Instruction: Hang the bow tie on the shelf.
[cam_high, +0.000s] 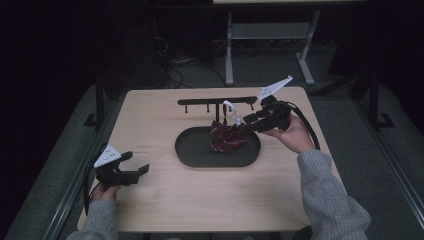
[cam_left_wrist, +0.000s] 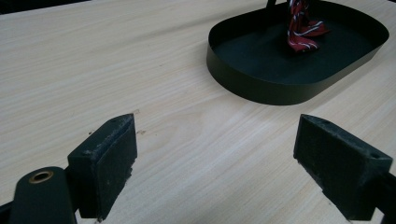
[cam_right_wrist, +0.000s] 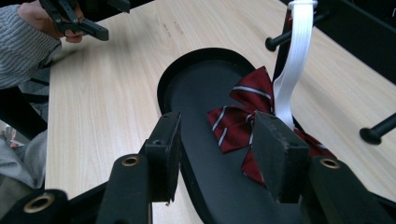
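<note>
A dark red striped bow tie hangs by its white strap from a peg of the black rack, and its lower part rests in the black oval tray. My right gripper is open just to the right of the bow tie. In the right gripper view the jaws stand apart over the tray, with the bow tie and strap just beyond the right jaw. My left gripper is open near the table's front left, its jaws wide above bare wood.
The rack's pegs stick out toward the tray behind the bow tie. The tray's wall rises ahead of the left gripper. Beyond the table are a dark floor, cables and a stand's legs.
</note>
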